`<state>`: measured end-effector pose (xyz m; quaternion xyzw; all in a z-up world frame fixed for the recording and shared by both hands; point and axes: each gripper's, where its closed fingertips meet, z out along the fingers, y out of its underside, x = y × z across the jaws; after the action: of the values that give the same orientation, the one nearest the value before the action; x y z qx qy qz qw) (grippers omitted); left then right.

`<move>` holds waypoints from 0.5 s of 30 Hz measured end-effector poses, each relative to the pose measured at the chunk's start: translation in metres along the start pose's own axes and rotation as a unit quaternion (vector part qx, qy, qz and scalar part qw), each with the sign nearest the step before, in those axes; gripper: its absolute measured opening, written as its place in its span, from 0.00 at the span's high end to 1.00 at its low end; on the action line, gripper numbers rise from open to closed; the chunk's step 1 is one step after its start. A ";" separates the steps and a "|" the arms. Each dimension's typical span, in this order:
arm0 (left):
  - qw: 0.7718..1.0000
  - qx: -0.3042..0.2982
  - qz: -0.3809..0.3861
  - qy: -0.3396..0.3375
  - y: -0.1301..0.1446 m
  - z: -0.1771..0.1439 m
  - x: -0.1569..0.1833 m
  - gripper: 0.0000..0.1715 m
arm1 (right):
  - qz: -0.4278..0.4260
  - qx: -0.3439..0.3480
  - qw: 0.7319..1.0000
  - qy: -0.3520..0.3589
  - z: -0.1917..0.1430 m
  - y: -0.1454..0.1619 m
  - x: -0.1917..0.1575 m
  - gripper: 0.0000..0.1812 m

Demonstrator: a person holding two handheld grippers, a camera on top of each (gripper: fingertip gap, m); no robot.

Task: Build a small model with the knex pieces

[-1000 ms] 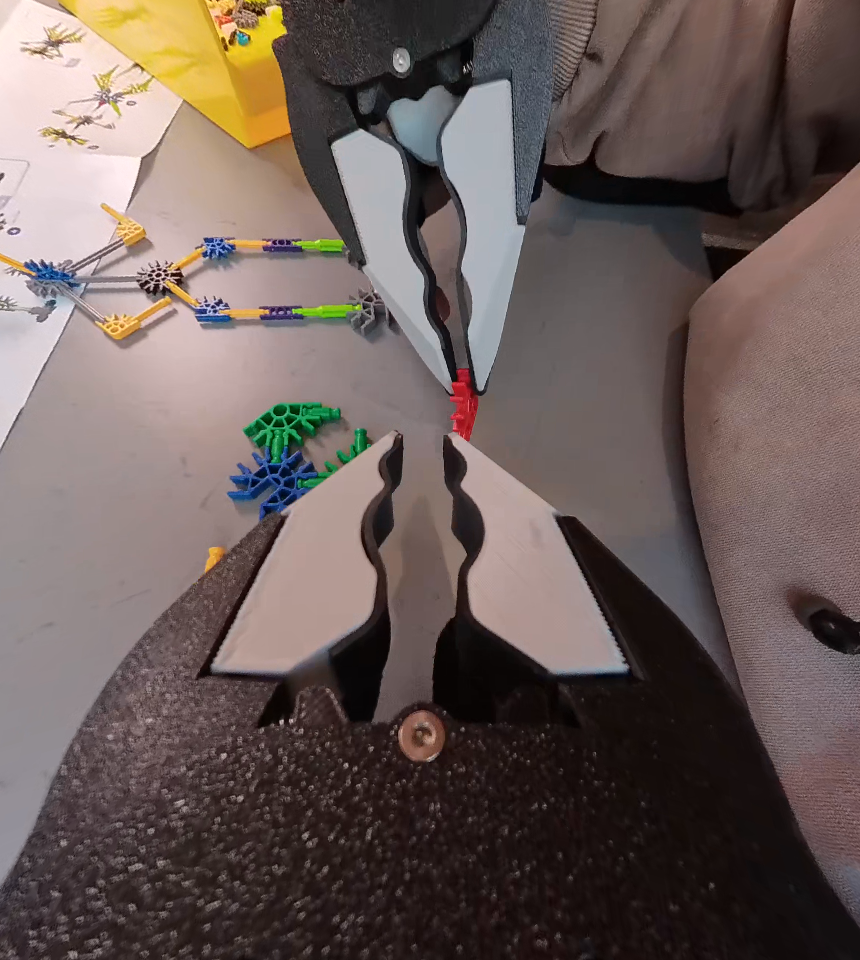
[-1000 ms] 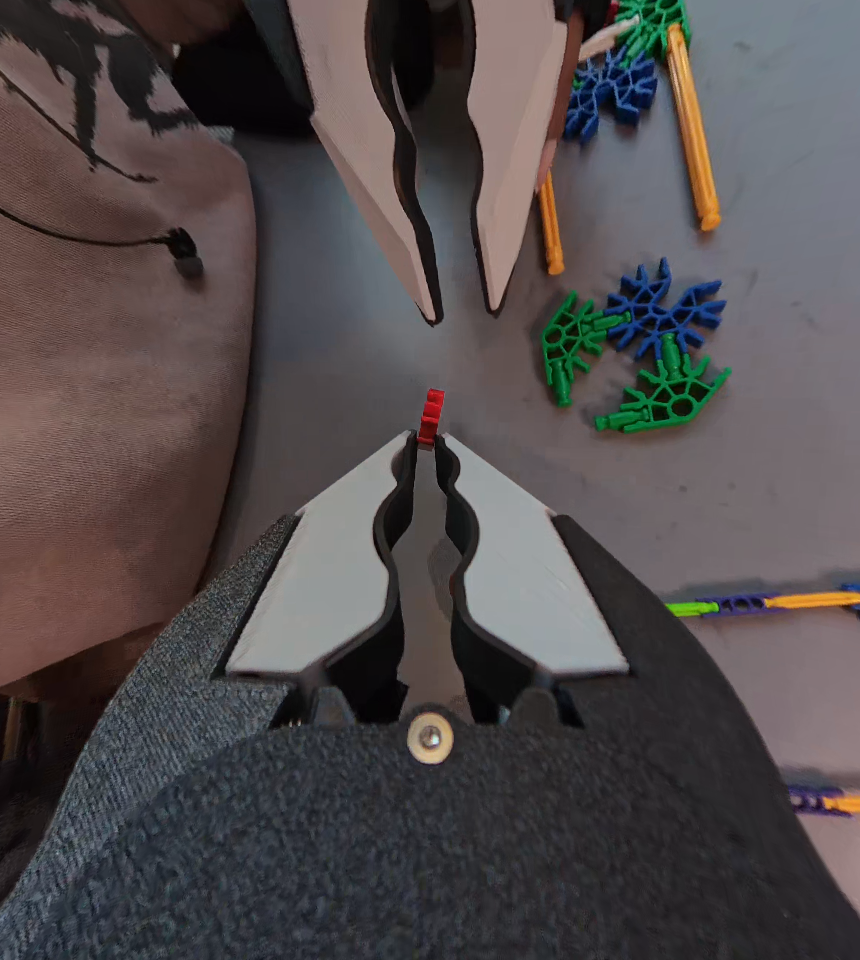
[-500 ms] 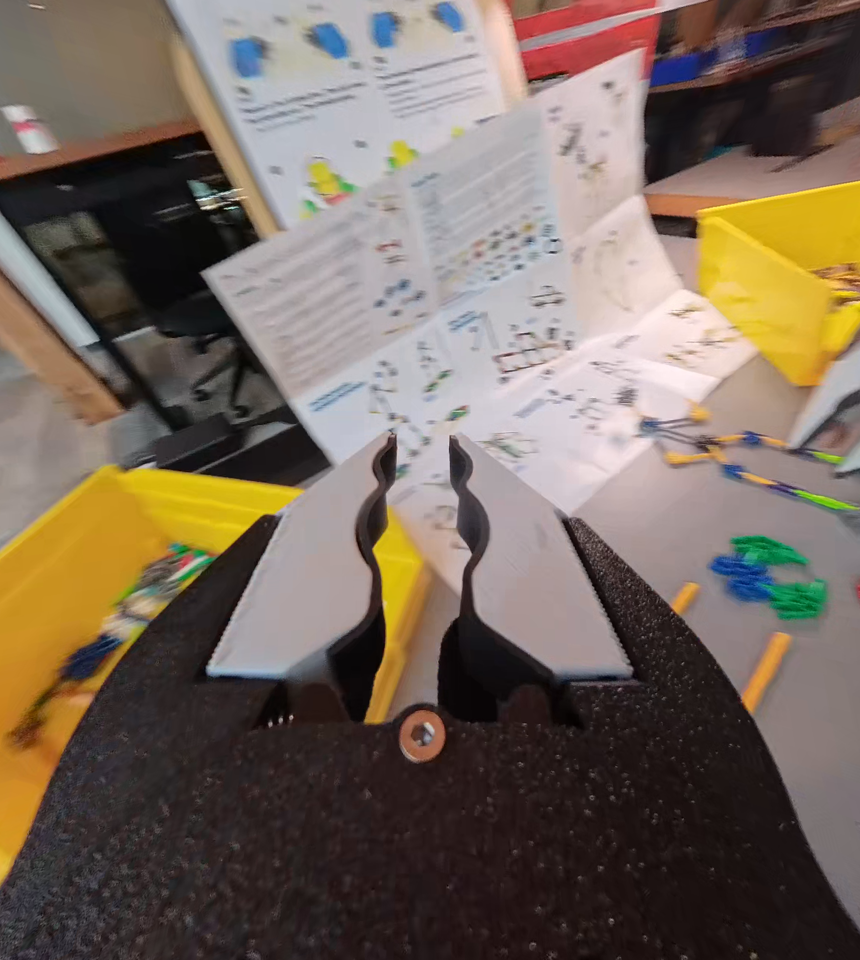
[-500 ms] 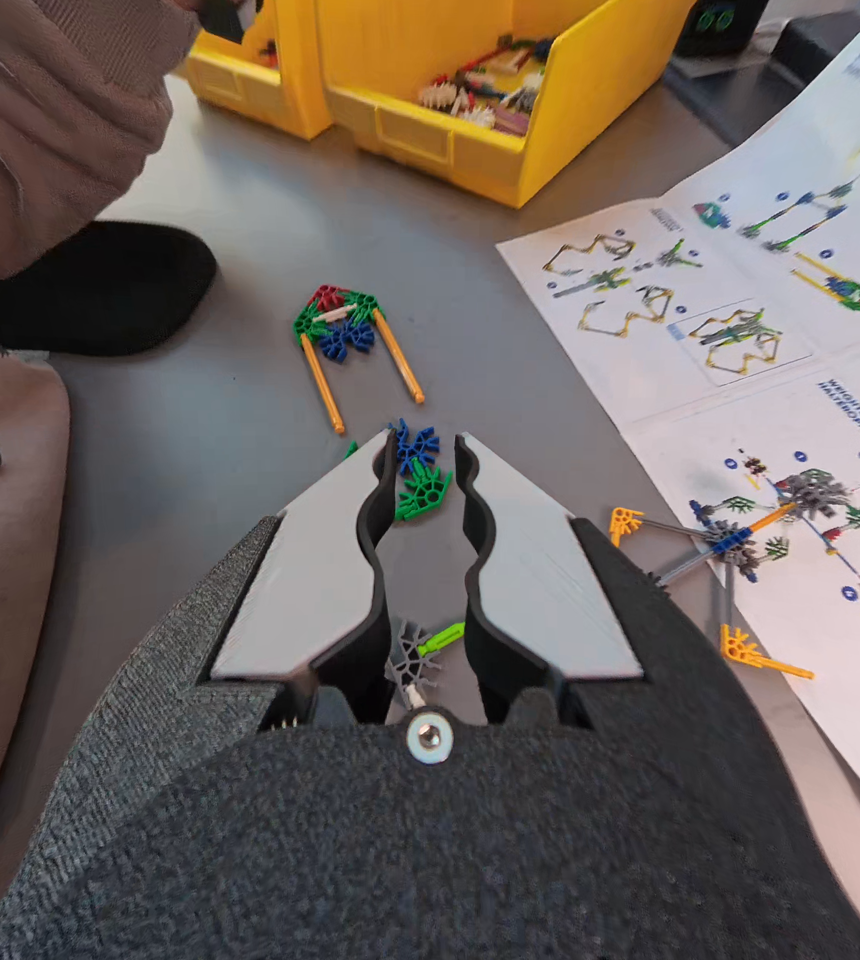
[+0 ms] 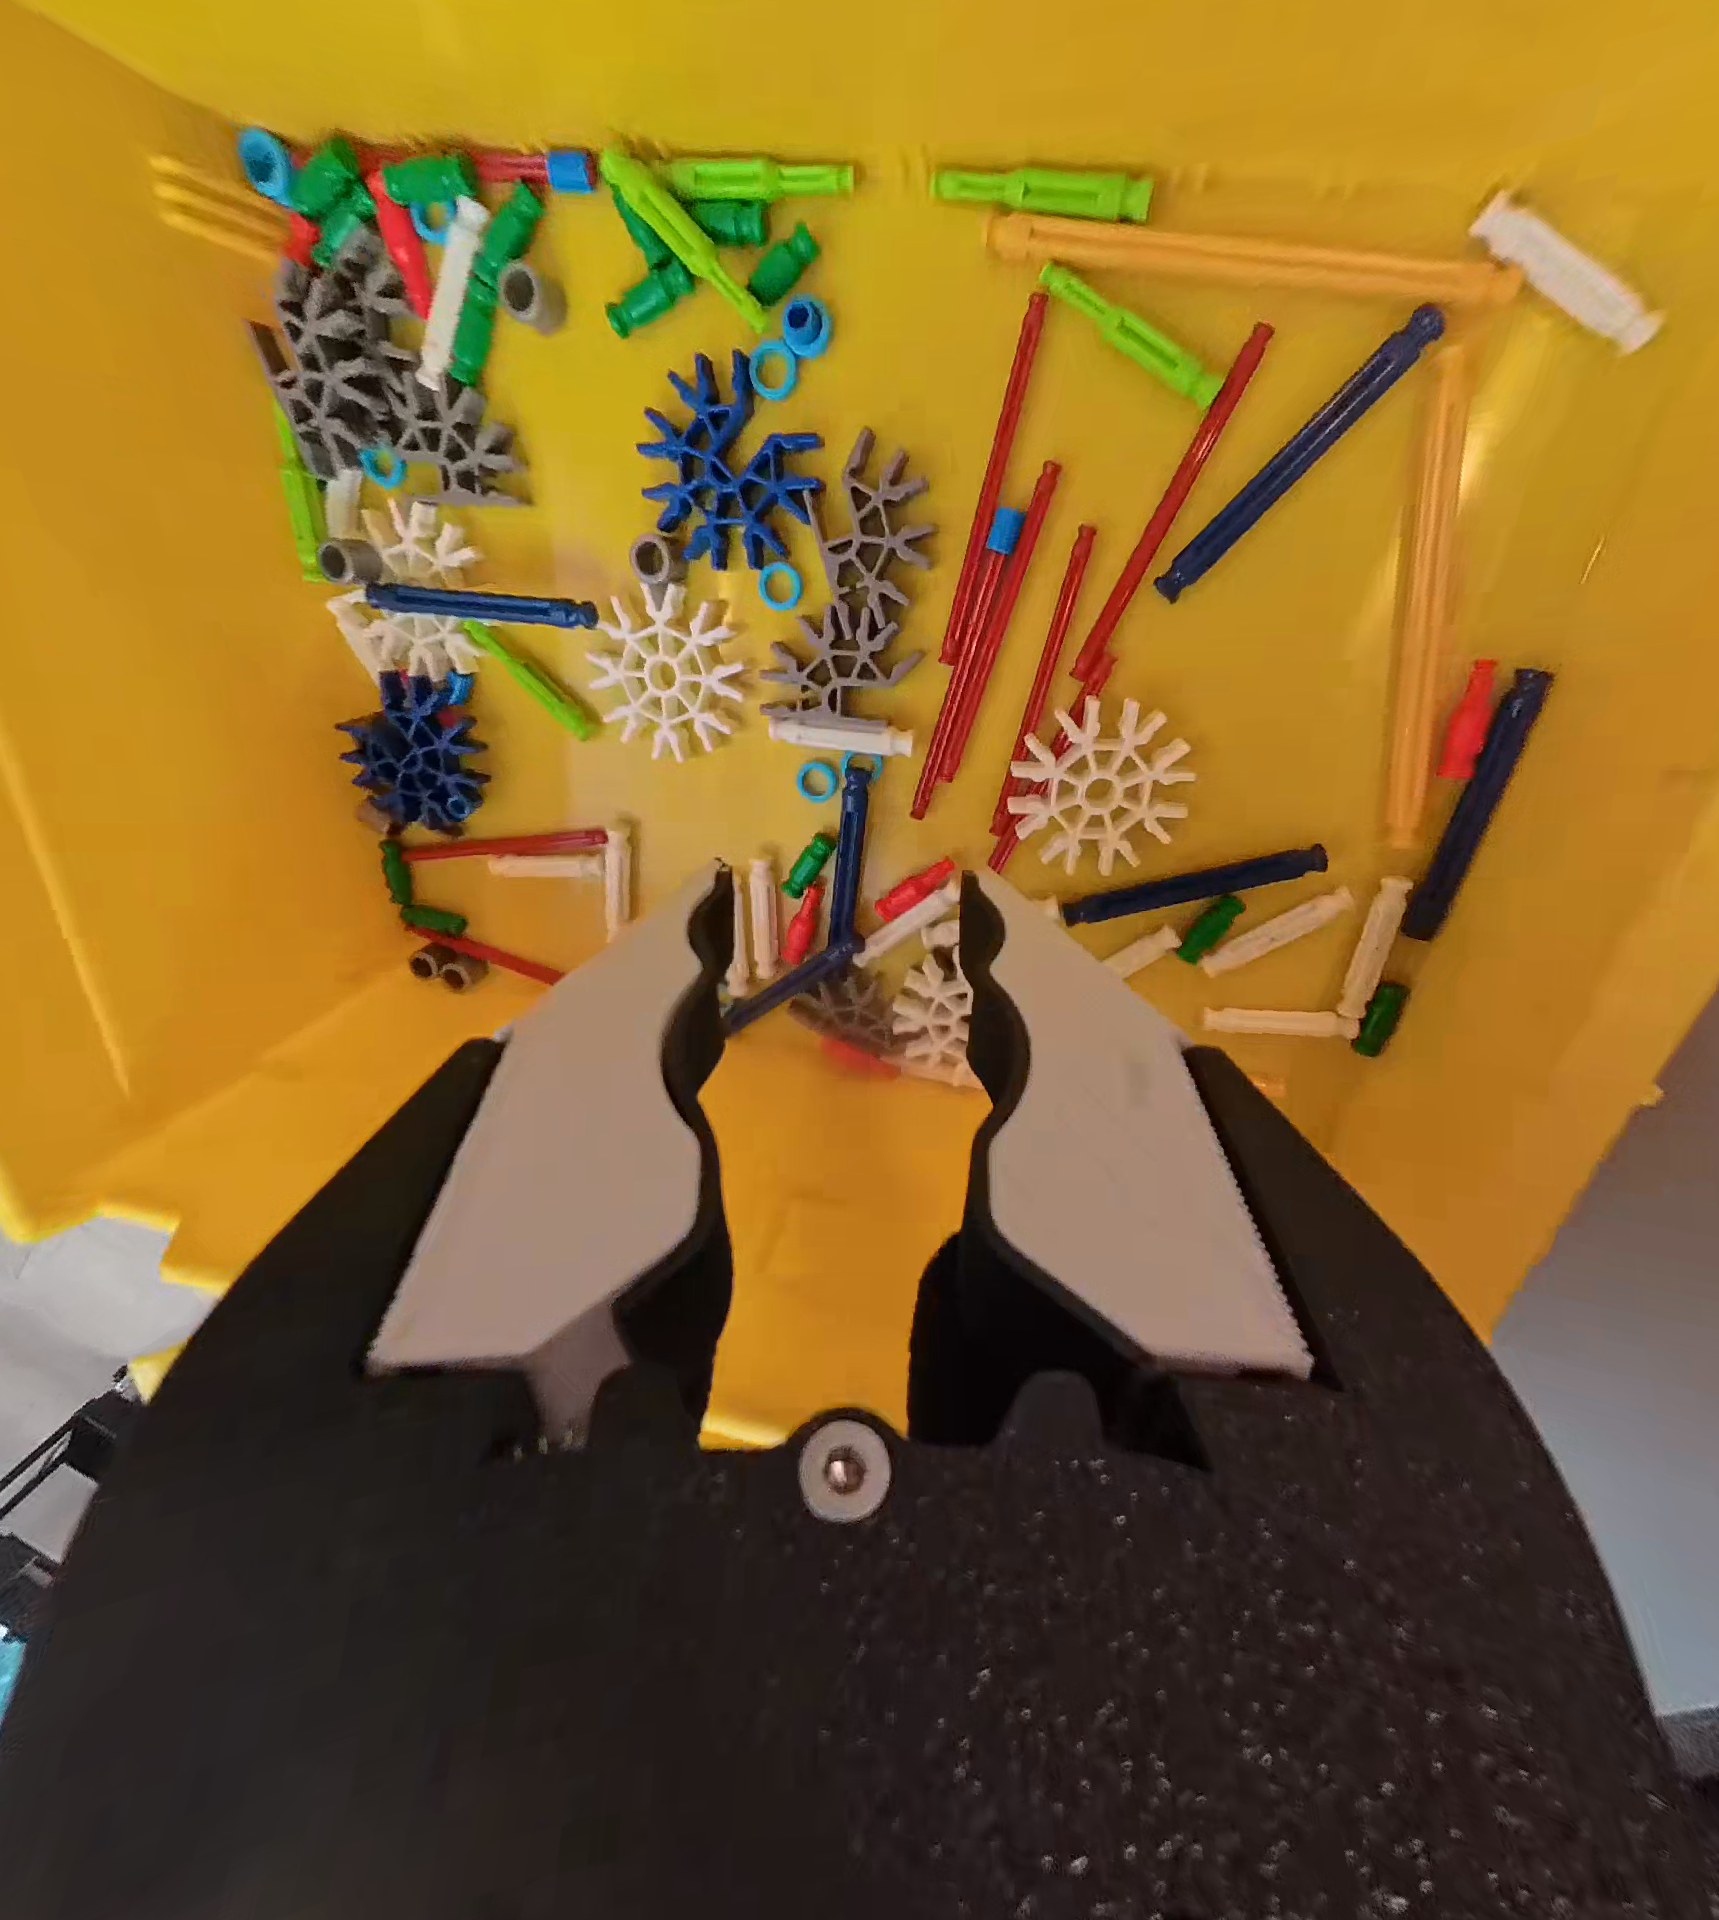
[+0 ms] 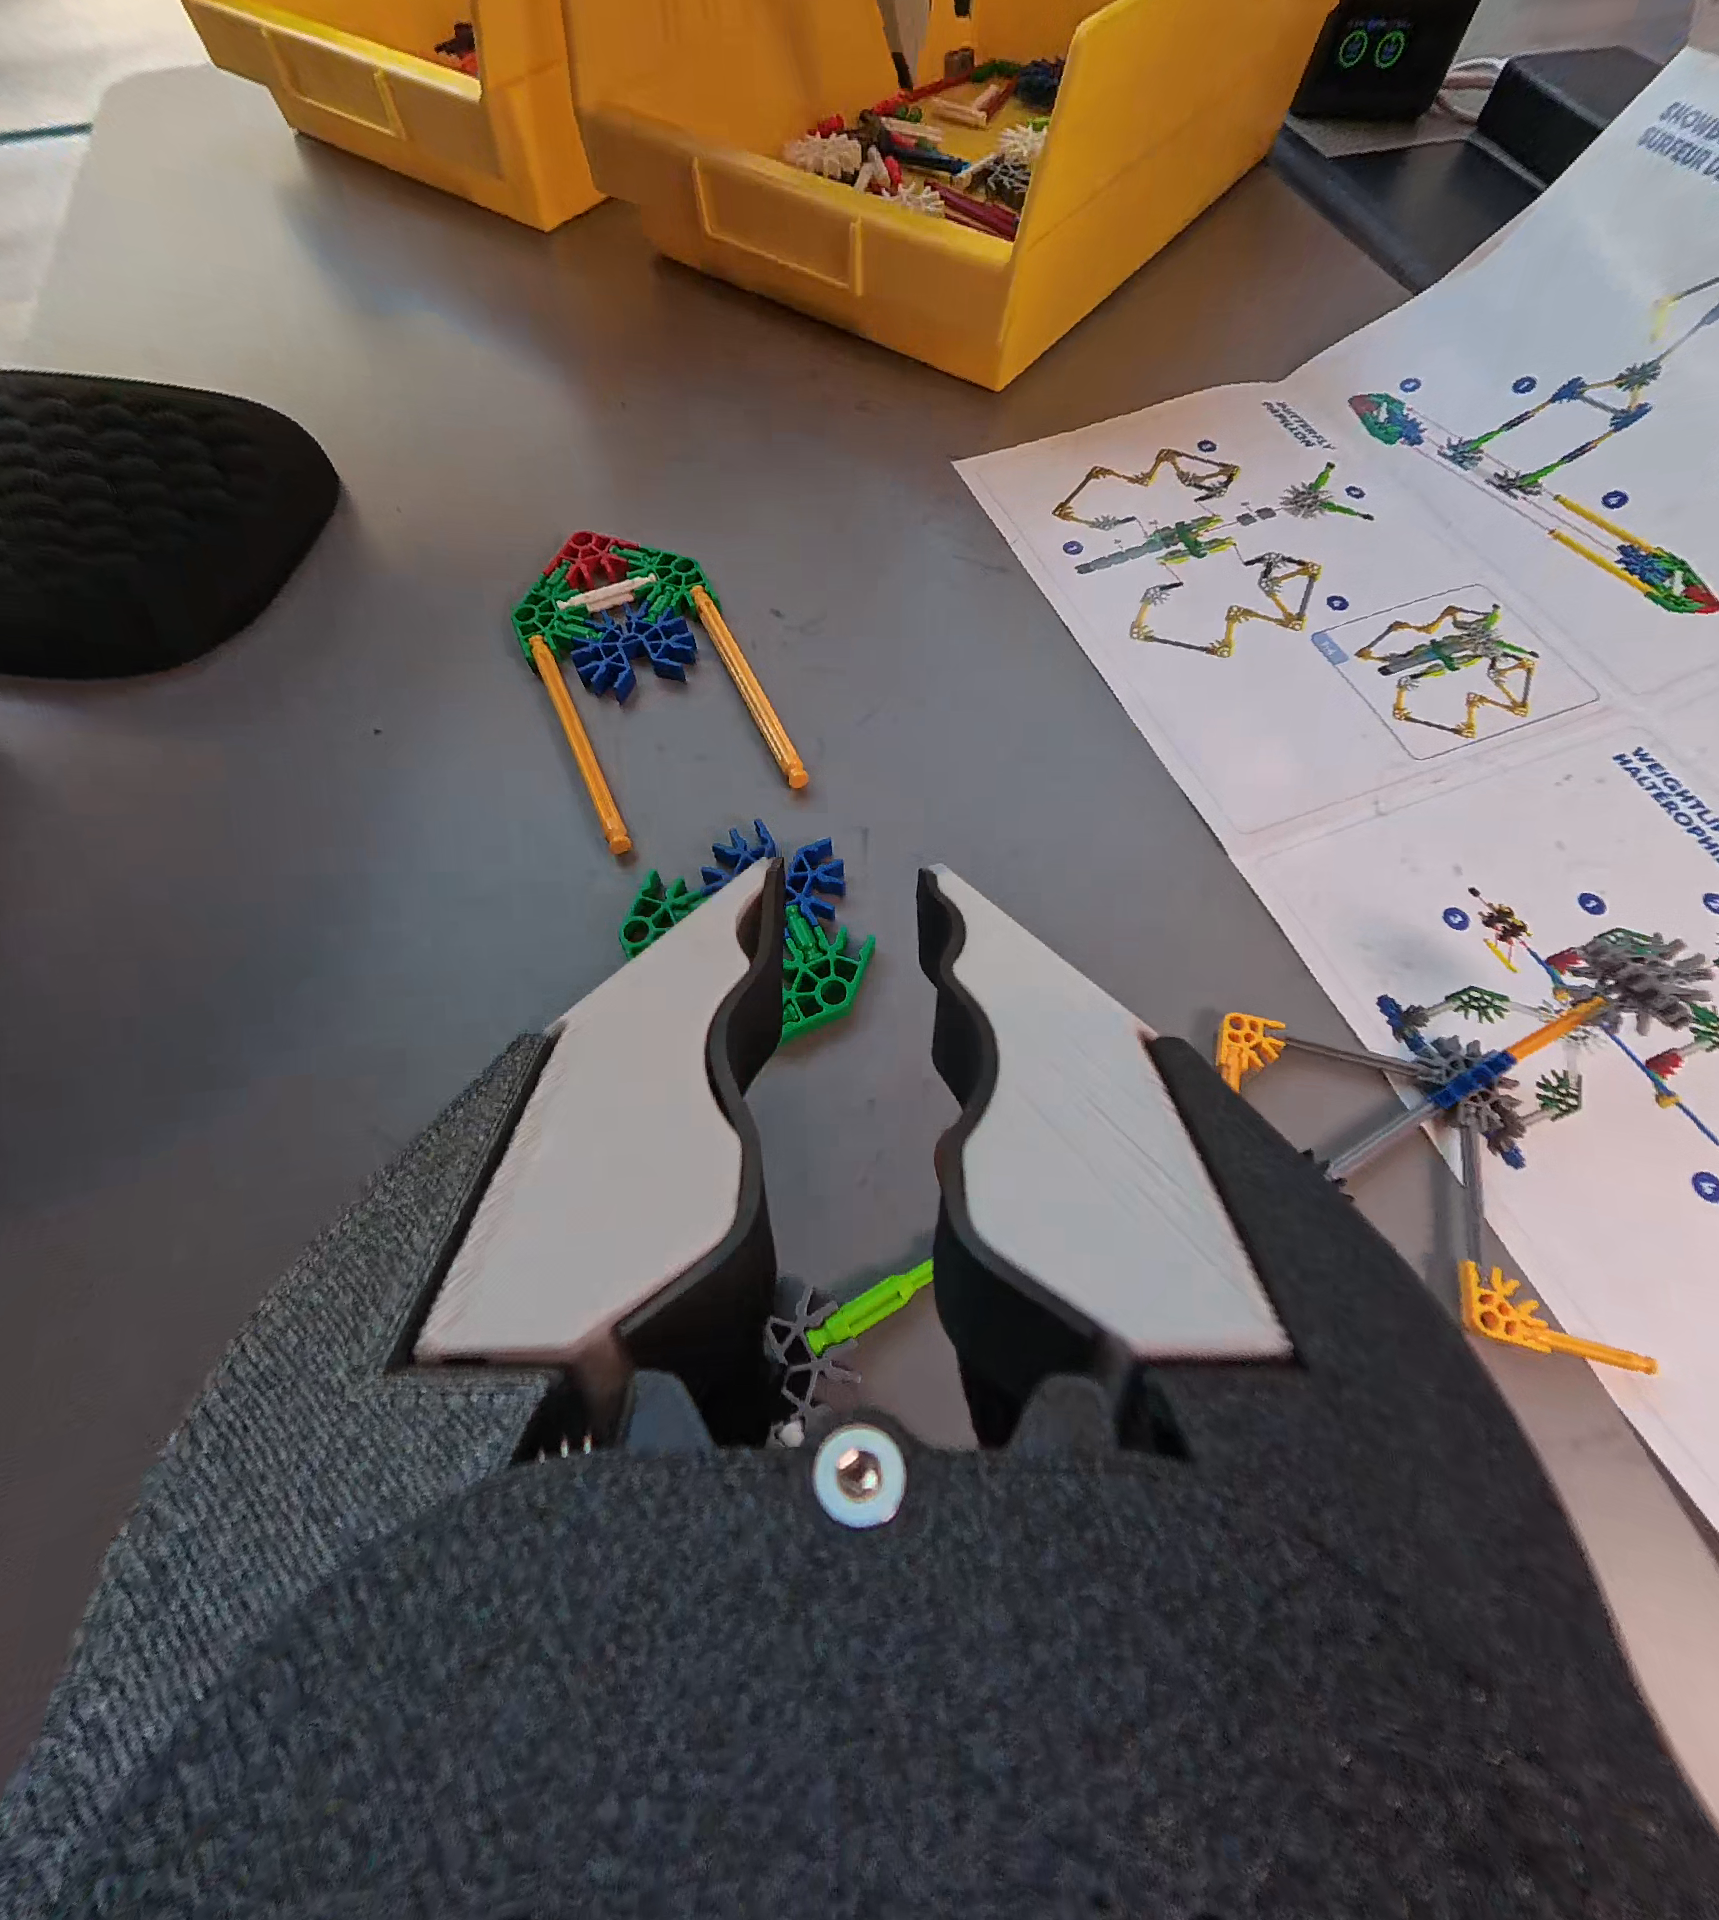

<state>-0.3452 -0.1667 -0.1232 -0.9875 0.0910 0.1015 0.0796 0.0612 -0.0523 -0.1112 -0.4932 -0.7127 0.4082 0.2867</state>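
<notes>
Left hand-held gripper point(image 5: 842, 902) spread apart over yellow bin point(image 5: 55, 623) of mixed rods and snowflake connectors, right hand-held gripper point(image 6: 850, 883) apart, empty, above green-blue connectors point(image 6: 819, 951) on grey desk point(image 6: 263, 883)

Left hand-held gripper point(image 5: 842, 902) is pointed steeply down, both grey fingers point(image 5: 585, 1101) spread well apart with a wide gap between the wavy black inner pads, nothing pinched between them. Its black textured body fills the bottom of the left wrist view. Right hand-held gripper point(image 6: 850, 883) is angled forward and down at a shallower tilt, fingers point(image 6: 616, 1132) also parted and empty at the tips. Its grey body looks a bit blurry along the edges.
</notes>
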 end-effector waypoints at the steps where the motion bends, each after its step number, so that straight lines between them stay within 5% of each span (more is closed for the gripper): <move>1: 1.000 -0.012 0.005 0.011 0.000 0.008 -0.001 0.75 | -0.002 -0.003 1.000 0.000 0.000 0.002 0.000 0.87; 15: 0.995 -0.051 0.018 0.080 -0.010 0.041 -0.002 0.79 | 0.014 -0.016 1.000 -0.009 0.003 0.014 0.006 0.87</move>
<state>-0.3524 -0.1497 -0.1610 -0.9933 0.1098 0.0285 0.0199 0.0631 -0.0452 -0.1248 -0.5041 -0.7145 0.4051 0.2671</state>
